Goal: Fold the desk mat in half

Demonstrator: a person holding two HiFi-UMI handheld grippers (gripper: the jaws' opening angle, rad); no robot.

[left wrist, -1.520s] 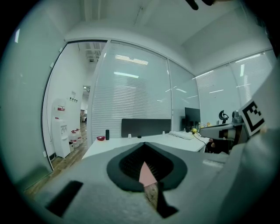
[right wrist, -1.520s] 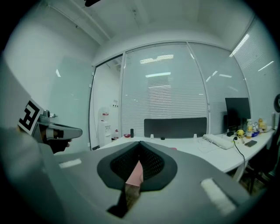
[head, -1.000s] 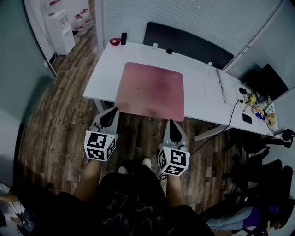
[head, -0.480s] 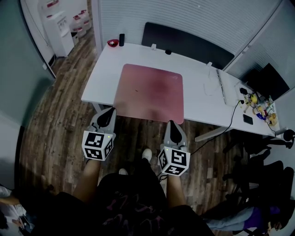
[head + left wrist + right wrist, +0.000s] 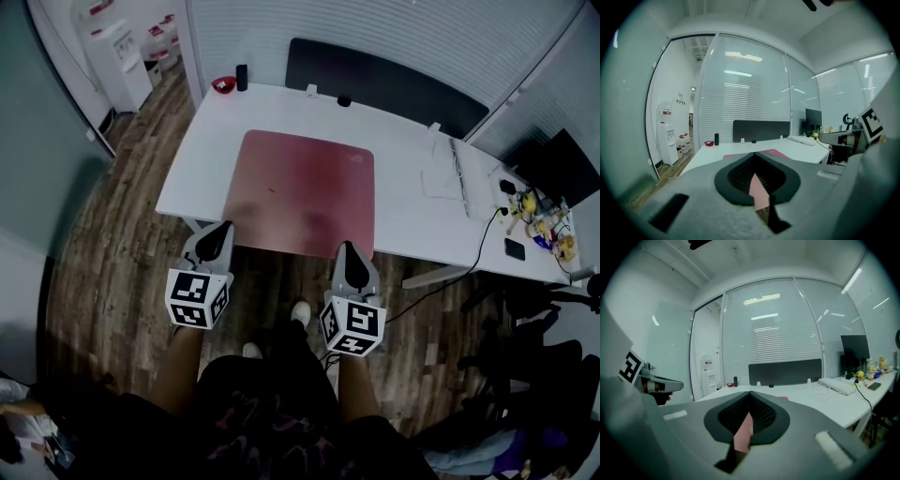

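**Closing on the mat's near edge**

Both claws have come forward with us. Against the earlier head view, the bench (image 5: 412, 211) looms larger, and the tips now overlap the near edge of the pink desk mat (image 5: 305, 183), where before they stood just short of it.

The left claw (image 5: 222, 229) and the right claw (image 5: 348, 247) are both pinched together and hold nothing; each gripper view shows only a sliver of pink beyond the jaws.

The mat lies flat and unfolded straight ahead, with its near edge running across us. Its near-left corner is at the left claw and its near-right corner at the right, so we judge neither hand the nearer. Whether the tips touch it we cannot tell.
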